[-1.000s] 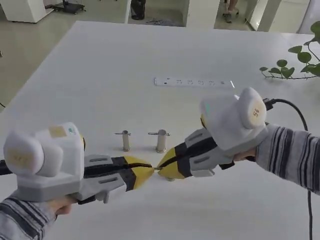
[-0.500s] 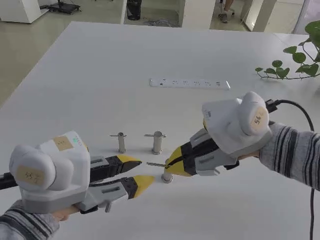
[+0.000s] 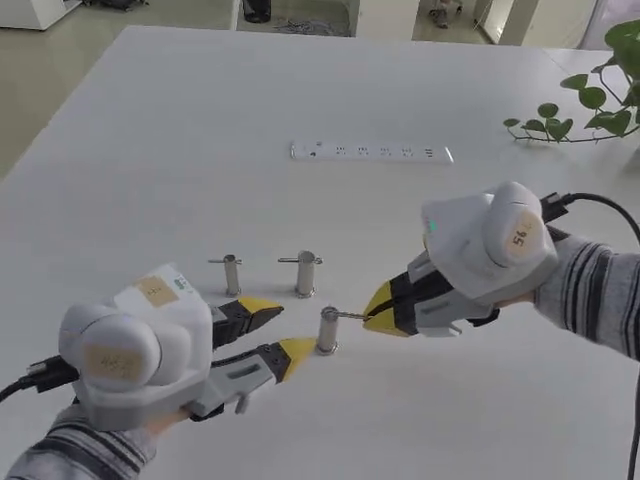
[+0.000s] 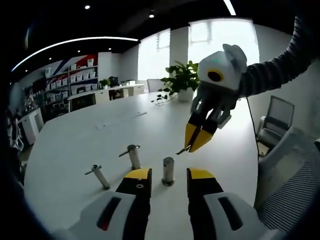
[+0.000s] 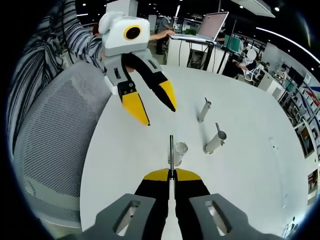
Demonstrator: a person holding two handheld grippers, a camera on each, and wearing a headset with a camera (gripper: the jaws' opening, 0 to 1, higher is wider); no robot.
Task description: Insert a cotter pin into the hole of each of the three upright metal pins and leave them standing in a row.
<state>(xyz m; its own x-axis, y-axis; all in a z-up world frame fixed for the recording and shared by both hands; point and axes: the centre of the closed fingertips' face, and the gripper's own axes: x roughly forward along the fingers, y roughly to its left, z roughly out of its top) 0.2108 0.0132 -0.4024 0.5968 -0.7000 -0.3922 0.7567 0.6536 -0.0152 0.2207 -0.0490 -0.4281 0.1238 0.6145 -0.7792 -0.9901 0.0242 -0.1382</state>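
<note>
White table point(image 3: 150, 150): right gripper point(image 3: 372, 316), jaws pinching a cotter pin point(image 3: 350, 315), sits at three o'clock of the nearest metal pin point(image 3: 327, 330). The left gripper point(image 3: 292, 330) gapes empty at seven. Power strip point(image 3: 370, 152) at twelve, plant point(image 3: 590, 110) at two.

The head view looks down on the table point(image 3: 200, 120) from close above. Both gripper views, low and facing each other, share the metal pins point(image 4: 134, 156) near centre.

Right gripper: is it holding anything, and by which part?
Yes: the right gripper pinches a cotter pin by one end, the rest sticking out forward.
</note>
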